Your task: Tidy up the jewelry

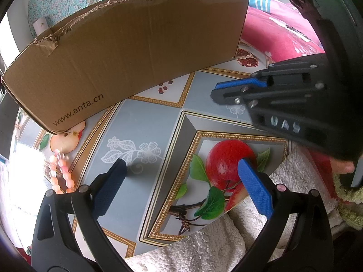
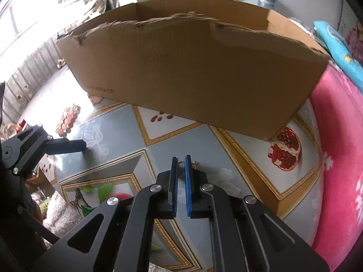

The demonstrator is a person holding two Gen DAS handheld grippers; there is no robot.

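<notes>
Two claws over counter [image 1: 149, 122]. Right claw [image 2: 181, 159] clenched on small gold ring [image 2: 180, 164]. Left claw [image 1: 181, 165] spread wide, empty, near pink bead bracelet [image 1: 60, 172]. Cardboard box [image 2: 192, 72] behind.

We see a cardboard box [image 1: 127, 52] standing on the far part of the table [image 1: 147, 122]. At its left end, a bead bracelet [image 1: 60, 172] lies on the table, just before the box corner. The left gripper [image 1: 181, 176] hangs over the table's near middle; the right gripper [image 1: 215, 90] is to its right, nearer the box. Between the right gripper's tips sits a small ring-shaped piece [image 2: 181, 164]. A towel [image 1: 226, 238] lies along the table's near edge.
</notes>
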